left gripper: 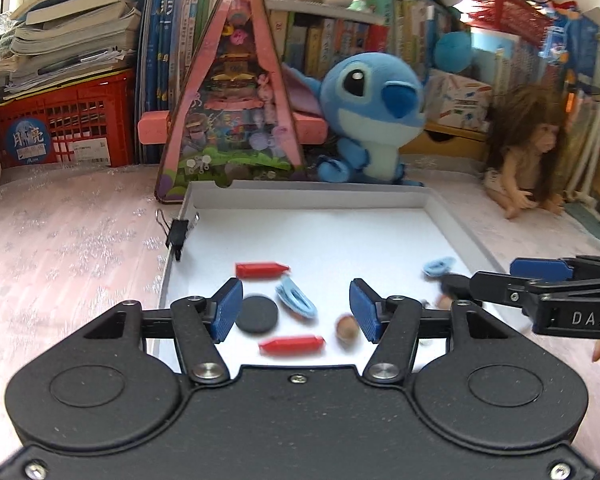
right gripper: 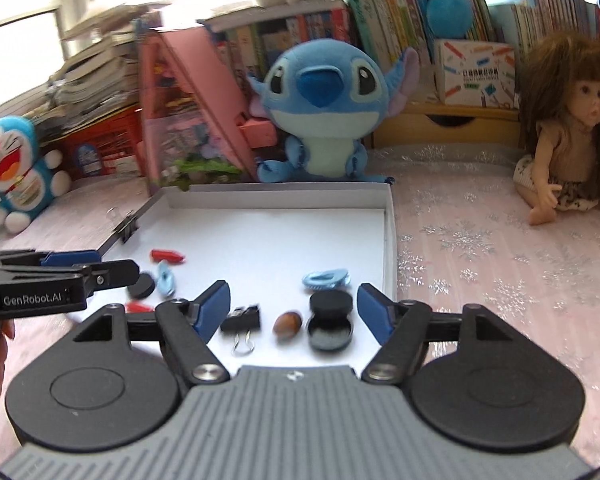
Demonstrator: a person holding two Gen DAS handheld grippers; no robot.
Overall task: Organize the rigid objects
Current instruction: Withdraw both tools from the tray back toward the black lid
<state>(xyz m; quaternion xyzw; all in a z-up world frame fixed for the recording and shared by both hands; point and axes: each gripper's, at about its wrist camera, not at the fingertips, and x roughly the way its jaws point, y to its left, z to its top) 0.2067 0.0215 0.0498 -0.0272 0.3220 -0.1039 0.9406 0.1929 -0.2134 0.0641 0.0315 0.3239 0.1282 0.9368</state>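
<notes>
A shallow white tray (left gripper: 312, 194) (right gripper: 276, 194) lies on the pink cloth and holds small items. In the left wrist view: two red crayon-like pieces (left gripper: 262, 269) (left gripper: 292, 345), a black disc (left gripper: 257, 314), a light blue clip (left gripper: 296, 299), a brown nut (left gripper: 346, 328), another blue clip (left gripper: 439, 267). My left gripper (left gripper: 296, 314) is open and empty over them. In the right wrist view: a black binder clip (right gripper: 241, 319), a nut (right gripper: 287, 325), two black discs (right gripper: 330, 320), a blue clip (right gripper: 326, 279). My right gripper (right gripper: 294, 310) is open and empty above these.
A binder clip (left gripper: 179, 232) grips the tray's left wall. Behind the tray stand a blue plush (left gripper: 374, 116), a pink triangular toy box (left gripper: 232, 108), a red crate (left gripper: 60, 124) and books. A doll (right gripper: 568, 132) sits at the right, a Doraemon toy (right gripper: 14, 168) at the left.
</notes>
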